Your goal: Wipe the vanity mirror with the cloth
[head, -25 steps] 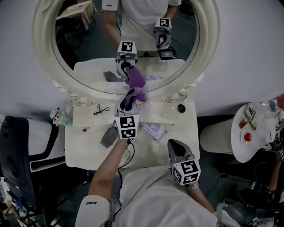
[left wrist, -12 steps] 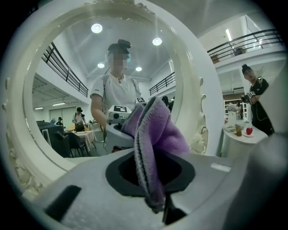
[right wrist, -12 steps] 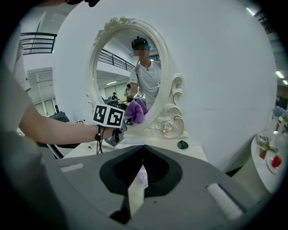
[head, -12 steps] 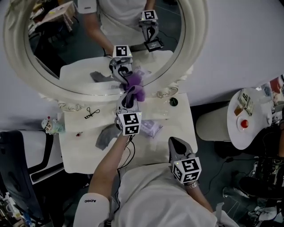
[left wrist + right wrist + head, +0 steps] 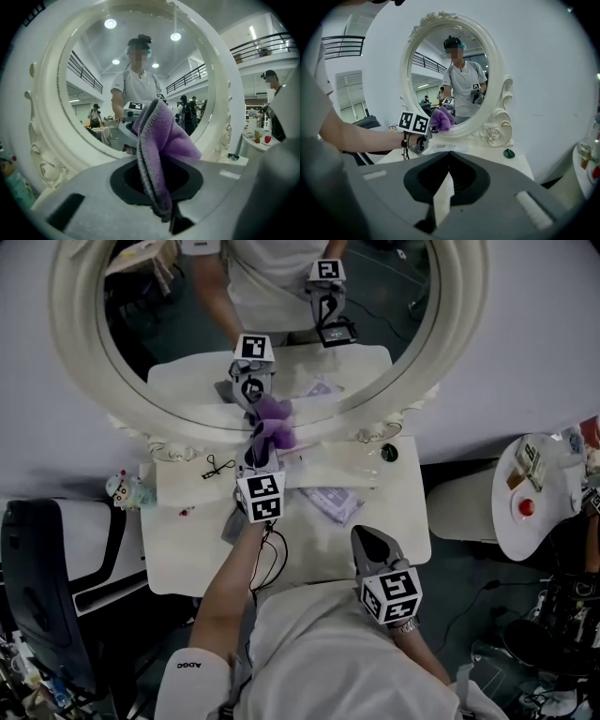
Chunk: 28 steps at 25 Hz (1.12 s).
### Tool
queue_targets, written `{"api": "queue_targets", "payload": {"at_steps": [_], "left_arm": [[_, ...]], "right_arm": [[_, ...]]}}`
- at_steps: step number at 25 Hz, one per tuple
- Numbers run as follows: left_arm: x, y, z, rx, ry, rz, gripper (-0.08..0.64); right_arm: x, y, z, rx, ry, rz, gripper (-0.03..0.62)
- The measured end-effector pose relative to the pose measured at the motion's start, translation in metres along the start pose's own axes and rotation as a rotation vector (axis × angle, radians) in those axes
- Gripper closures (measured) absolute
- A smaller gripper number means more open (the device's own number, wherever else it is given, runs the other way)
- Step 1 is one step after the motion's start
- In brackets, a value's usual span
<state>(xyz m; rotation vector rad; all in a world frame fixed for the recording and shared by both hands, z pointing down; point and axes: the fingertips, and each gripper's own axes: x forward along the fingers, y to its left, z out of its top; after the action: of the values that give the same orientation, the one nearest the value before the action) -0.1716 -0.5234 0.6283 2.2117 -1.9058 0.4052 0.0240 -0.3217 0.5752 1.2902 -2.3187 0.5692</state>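
L gripper was clamped on the purple cloth. In the left gripper view its jaws were closed on a fold of cloth, which ran up btwn them & bunched out past the tips. Cloth was pressed to the mirror glass low down, just above the bottom of the frame & a bit left of centre, touching its own reflection. The right gripper view showed this from the side: cloth against the lower glass of the mirror, L gripper just behind it, forearm reaching in from the left.

R gripper was well apart from the mirror, over the front edge of the tabletop, right of centre, close to the person's torso. Jaws pointed toward the mirror. In its own view R gripper had its jaws together at the tips w/ only a thin slit lower down, nothing held.

On the tabletop:
- eyelash curler near back-left corner
- dark green cap near back-right corner, just beside the frame's foot
- purple packet approx mid-tabletop, just right of L gripper
- grey rag under the L wrist
- tiny red bit near left edge

A small doll sat by the back-left corner; couldn't tell if on the tabletop or just off it. Black chair stood off the left edge, round side table off the right.
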Motion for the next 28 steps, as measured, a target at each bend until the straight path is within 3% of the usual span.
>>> {"api": "queue_targets", "payload": {"at_steps": [3, 7, 14, 20, 25, 28], "left_arm": [[-0.012, 0.028, -0.011, -0.053, 0.022, 0.019, 0.503], [-0.029, 0.041, -0.018, -0.006, 0.037, 0.037, 0.503], [-0.097, 0.061, -0.026, -0.099, -0.011, 0.14, 0.505], [-0.194, 0.046, -0.034, -0.184, -0.036, 0.196, 0.505], [-0.262, 0.022, -0.026, -0.172, -0.05, 0.232, 0.503], [-0.286, 0.002, -0.027, -0.164, -0.032, 0.206, 0.503]], "right_arm": [[0.006, 0.013, 0.001, -0.01, 0.003, 0.024, 0.584], [0.008, 0.021, 0.004, -0.027, 0.001, 0.054, 0.584], [0.009, 0.018, 0.001, -0.041, -0.008, 0.116, 0.584], [0.016, 0.029, 0.004, -0.027, -0.037, 0.234, 0.584], [0.027, 0.037, 0.008, -0.016, -0.081, 0.296, 0.584], [0.026, 0.047, 0.006, -0.033, -0.104, 0.305, 0.584]]}}
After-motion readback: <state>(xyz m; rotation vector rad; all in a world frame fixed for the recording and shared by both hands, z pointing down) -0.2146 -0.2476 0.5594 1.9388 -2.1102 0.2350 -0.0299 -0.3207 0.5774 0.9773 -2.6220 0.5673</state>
